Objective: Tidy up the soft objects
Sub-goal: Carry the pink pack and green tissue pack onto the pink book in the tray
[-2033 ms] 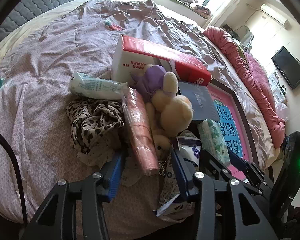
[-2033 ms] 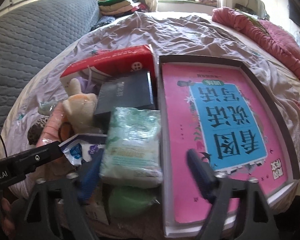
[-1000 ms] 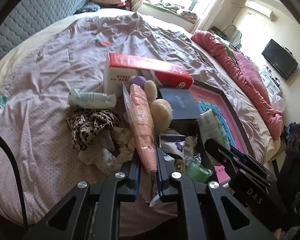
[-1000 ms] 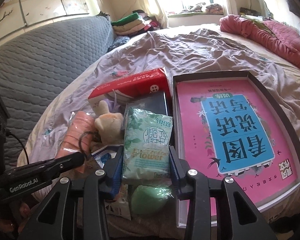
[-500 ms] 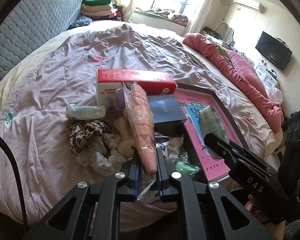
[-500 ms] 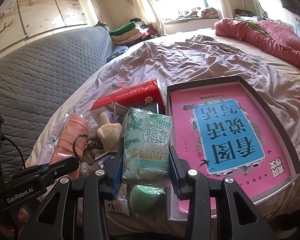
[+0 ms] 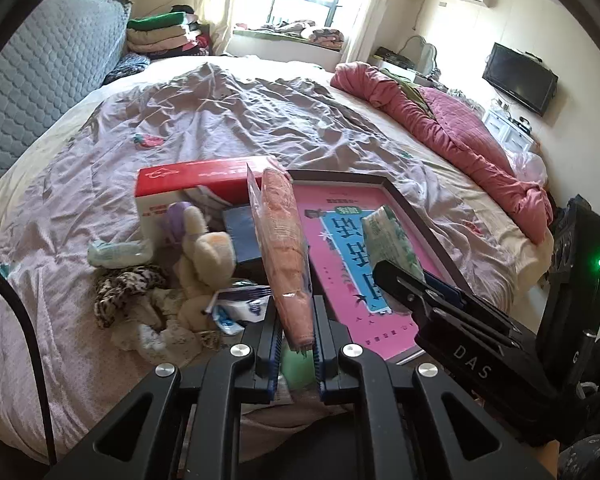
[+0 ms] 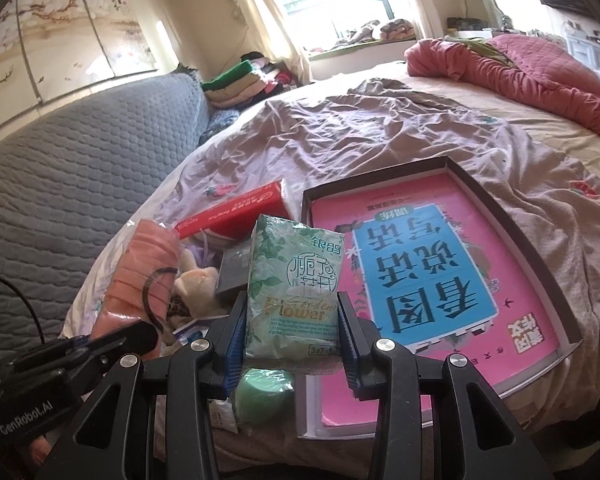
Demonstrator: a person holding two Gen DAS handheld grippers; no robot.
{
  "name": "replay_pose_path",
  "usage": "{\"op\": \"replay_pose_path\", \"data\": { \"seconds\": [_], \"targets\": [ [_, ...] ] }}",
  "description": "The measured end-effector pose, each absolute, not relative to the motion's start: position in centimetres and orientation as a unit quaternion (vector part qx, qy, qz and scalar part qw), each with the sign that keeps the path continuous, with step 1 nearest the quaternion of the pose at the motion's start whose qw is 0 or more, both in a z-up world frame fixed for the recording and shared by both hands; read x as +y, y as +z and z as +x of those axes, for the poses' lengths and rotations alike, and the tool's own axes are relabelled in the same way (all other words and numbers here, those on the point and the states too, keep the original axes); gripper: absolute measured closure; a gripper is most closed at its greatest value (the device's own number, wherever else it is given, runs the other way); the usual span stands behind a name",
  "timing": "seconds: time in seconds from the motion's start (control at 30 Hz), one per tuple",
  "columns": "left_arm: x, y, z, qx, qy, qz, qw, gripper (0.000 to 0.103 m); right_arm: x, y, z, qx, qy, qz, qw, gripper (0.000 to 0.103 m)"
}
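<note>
My left gripper (image 7: pixel 296 338) is shut on a pink towel in a clear bag (image 7: pixel 284 248), held up off the bed. The same pink towel bag (image 8: pixel 144 276) shows at the left of the right wrist view. My right gripper (image 8: pixel 292 336) is shut on a green tissue pack (image 8: pixel 294 292), lifted above the clutter; that tissue pack (image 7: pixel 390 240) also appears in the left wrist view. On the bed below lie a cream plush rabbit (image 7: pixel 206 256), a leopard-print cloth (image 7: pixel 120 286), a small white pack (image 7: pixel 118 252) and a green round object (image 8: pixel 264 396).
A pink picture book in a dark box lid (image 8: pixel 416 276) lies to the right. A red and white box (image 7: pixel 192 184) and a dark blue box (image 7: pixel 242 236) sit behind the rabbit. A rumpled lilac sheet (image 7: pixel 240 120), a grey headboard (image 8: pixel 60 152) and a pink quilt (image 7: pixel 460 148) surround them.
Both grippers closed on their items two seconds ago and have since risen, lifting the towel bag and the tissue pack clear of the pile; the bed looks farther away now.
</note>
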State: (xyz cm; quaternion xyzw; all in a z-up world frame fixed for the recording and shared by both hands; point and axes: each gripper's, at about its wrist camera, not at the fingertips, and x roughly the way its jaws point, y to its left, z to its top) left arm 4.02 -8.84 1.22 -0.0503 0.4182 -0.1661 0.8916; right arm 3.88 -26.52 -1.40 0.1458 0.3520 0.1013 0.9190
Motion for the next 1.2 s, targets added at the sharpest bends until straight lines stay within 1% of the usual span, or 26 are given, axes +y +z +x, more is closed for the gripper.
{"op": "replay_pose_path", "data": {
  "seconds": [0.43, 0.57, 0.9, 1.2],
  "targets": [
    [-13.2, 0.8, 4.5, 0.435, -0.196, -0.022, 0.879, 0.089, -31.4, -1.3, 3.3, 0.345, 0.064, 0.191, 0.917, 0.061],
    [-14.8, 0.4, 5.0, 0.442, -0.21, -0.018, 0.872, 0.089, -32.5, -1.4, 3.2, 0.344, 0.048, 0.179, 0.92, 0.061],
    [-19.1, -2.6, 7.0, 0.486, -0.235, -0.002, 0.841, 0.089, -36.5, -3.2, 3.6, 0.363, 0.008, 0.19, 0.912, 0.061],
    [-21.6, -4.9, 7.1, 0.52, -0.254, 0.015, 0.816, 0.089, -38.2, -5.2, 4.1, 0.387, -0.018, 0.185, 0.903, 0.061]
  ]
}}
